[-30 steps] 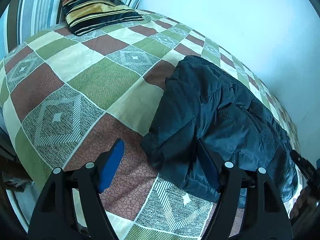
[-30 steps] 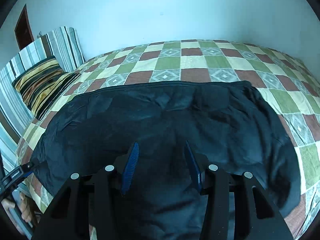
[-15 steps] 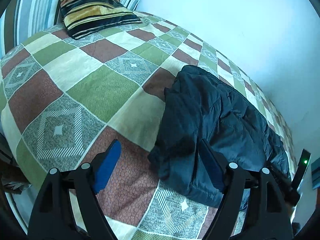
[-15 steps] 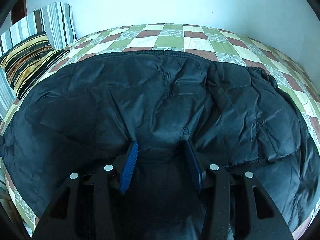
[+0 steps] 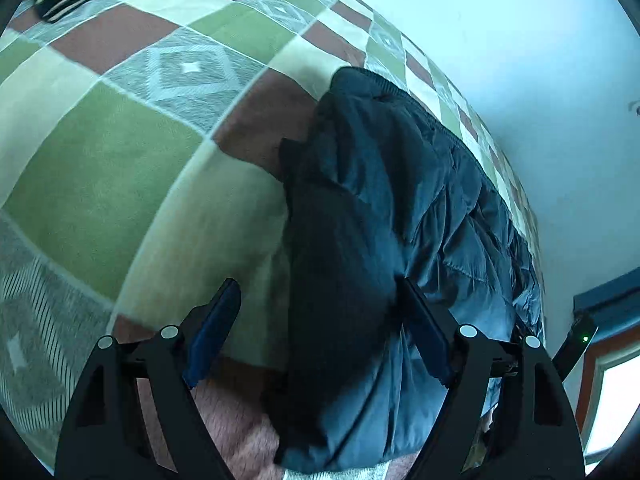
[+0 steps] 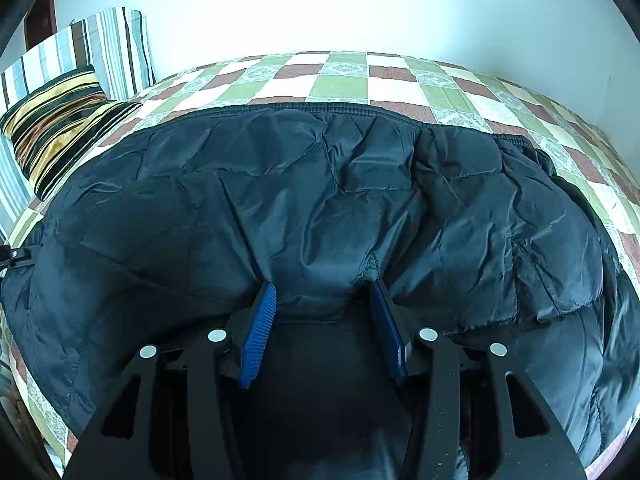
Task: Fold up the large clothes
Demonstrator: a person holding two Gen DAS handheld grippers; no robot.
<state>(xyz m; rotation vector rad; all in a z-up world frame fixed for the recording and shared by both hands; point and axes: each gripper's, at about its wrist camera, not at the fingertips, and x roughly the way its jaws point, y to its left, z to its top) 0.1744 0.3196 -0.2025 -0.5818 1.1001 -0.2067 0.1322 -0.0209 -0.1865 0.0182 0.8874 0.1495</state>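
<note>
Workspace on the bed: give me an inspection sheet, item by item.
Surface: bed with checked cover.
Job's things: dark quilted jacket spread across it, creased.
Clutter: striped cushion at the head end.
Grippers: left tool open, astride the jacket's end edge; right tool open, fingertips pressed into the fabric.
Cables: nothing seen.
Surroundings: pale wall; window frame beyond the left tool.

Dark navy quilted jacket; green, brown, cream checked bedspread.
</note>
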